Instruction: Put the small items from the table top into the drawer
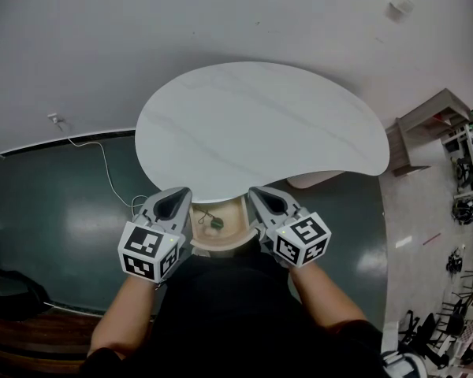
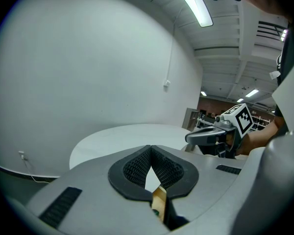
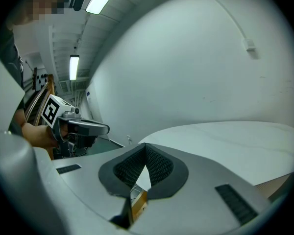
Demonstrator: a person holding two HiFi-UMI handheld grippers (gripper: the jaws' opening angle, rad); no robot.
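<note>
The white kidney-shaped table top (image 1: pixel 260 124) lies bare, with no small items on it. Under its near edge a wooden drawer (image 1: pixel 238 220) stands pulled out; inside are a small green item (image 1: pixel 217 224) and a dark thin piece (image 1: pixel 203 216). My left gripper (image 1: pixel 180 195) hovers at the drawer's left side and my right gripper (image 1: pixel 262 194) at its right side. Both are shut, with nothing between the pads. In the left gripper view its jaws (image 2: pixel 150 147) meet at the tips, and drawer wood (image 2: pixel 159 199) shows below them. The right gripper (image 3: pixel 146 146) looks the same.
Dark green floor (image 1: pixel 55 219) spreads to the left, with a white cable (image 1: pixel 102 160) running to a wall socket. A wooden bench (image 1: pixel 426 124) and cluttered racks (image 1: pixel 469 172) stand at the right. The person's torso fills the bottom of the head view.
</note>
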